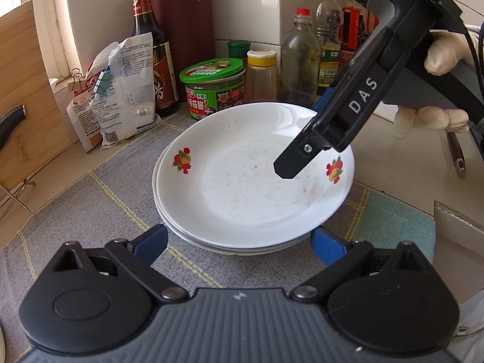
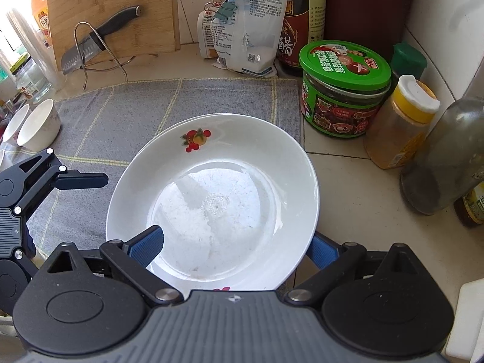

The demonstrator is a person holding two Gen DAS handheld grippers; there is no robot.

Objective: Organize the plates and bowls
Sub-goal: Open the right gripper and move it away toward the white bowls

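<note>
On a grey checked cloth mat (image 2: pixel 145 106) spread over a pale tiled counter (image 2: pixel 341 181), a short stack of white plates (image 1: pixel 254 181), the top one printed with small red fruit motifs, sits between two hand-held grippers. From the left wrist view, the left gripper (image 1: pixel 239 242) rests low at the near rim of the stack, its blue-padded fingers (image 1: pixel 151 240) spread wide to either side and pressing on nothing. The right gripper (image 2: pixel 236 248) hangs over the far side, its jaws wide apart around the top plate's rim: one blue finger lies over the plate's inner slope, the other sits outside and below the edge, and neither visibly pinches it. A gloved hand (image 1: pixel 444 57) grips the right tool's handle. Open mat lies left of the plates; two small white bowls (image 2: pixel 39 127) sit at the mat's far left corner, well apart from the stack. Behind and to the right the room tightens: a green-lidded jar (image 2: pixel 345 87) stands just beside the plates, then a yellow-capped spice bottle (image 2: pixel 399 121), a dark vinegar bottle (image 2: pixel 302 18), a clipped white bag (image 2: pixel 248 27) and a dusty glass bottle (image 2: pixel 444 157). A wooden cutting board (image 2: pixel 112 12) and a knife (image 2: pixel 99 39) on a wire rack lean at the wall
</note>
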